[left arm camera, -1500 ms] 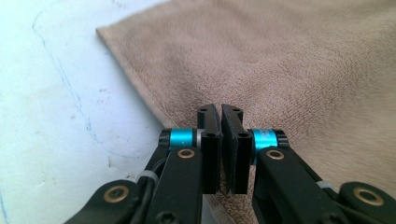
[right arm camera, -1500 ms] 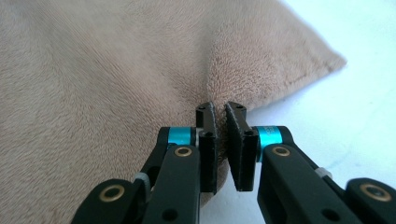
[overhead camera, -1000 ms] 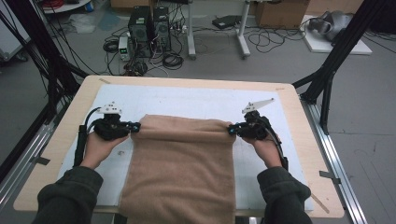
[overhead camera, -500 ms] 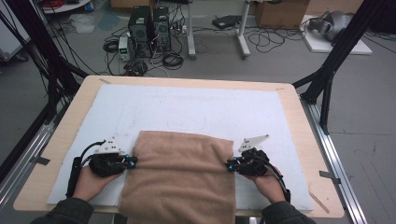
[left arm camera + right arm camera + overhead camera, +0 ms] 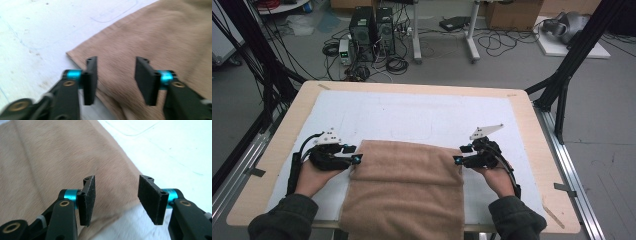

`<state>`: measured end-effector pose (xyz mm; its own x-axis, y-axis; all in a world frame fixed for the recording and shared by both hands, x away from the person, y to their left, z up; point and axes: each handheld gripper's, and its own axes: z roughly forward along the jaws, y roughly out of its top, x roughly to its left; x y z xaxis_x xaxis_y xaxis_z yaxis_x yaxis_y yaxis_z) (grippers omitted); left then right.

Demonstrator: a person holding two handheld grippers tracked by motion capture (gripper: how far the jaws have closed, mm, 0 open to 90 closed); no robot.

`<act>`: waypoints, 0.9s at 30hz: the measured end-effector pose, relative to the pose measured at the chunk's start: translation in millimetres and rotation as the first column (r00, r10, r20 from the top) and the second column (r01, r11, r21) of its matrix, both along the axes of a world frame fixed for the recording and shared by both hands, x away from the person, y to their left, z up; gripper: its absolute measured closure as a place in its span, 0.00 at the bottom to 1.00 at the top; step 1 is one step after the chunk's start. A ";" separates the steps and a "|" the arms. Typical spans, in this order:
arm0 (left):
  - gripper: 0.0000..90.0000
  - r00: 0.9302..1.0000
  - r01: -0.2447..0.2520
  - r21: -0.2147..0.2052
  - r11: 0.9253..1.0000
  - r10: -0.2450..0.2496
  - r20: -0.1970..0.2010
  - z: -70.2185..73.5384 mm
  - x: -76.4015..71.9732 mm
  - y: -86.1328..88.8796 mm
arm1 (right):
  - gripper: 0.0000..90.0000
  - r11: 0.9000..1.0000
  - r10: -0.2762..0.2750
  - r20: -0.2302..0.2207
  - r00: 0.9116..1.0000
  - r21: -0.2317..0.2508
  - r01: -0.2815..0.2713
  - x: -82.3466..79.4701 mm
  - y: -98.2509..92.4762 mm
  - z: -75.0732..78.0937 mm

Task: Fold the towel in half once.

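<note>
Folding the brown towel, lying on the table's near edge, we have just been opening both grippers; nothing is clamped. It is soft, limp, light; we grip its corners.

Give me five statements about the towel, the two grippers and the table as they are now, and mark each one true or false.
1. The brown towel hangs over the near edge of the table. True.
2. The left gripper is clamped on a corner of the towel. False: its jaws stand apart above the towel, with nothing pinched between them.
3. The right gripper has open jaws, with the towel's edge below them. True.
4. The towel is crumpled into a heap. False: it lies flat, folded over, with a straight far edge.
5. Both grippers are at the far edge of the table. False: they sit beside the towel's two far corners, on the white mat.
</note>
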<state>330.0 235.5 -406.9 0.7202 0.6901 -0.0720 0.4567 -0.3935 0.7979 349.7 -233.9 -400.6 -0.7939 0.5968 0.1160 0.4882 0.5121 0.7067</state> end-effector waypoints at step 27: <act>0.98 0.993 -0.106 0.014 0.994 0.107 -0.053 -18.7 34.1 -3.5 | 0.95 0.998 -0.054 -0.034 0.998 -0.022 0.053 22.5 6.4 -14.9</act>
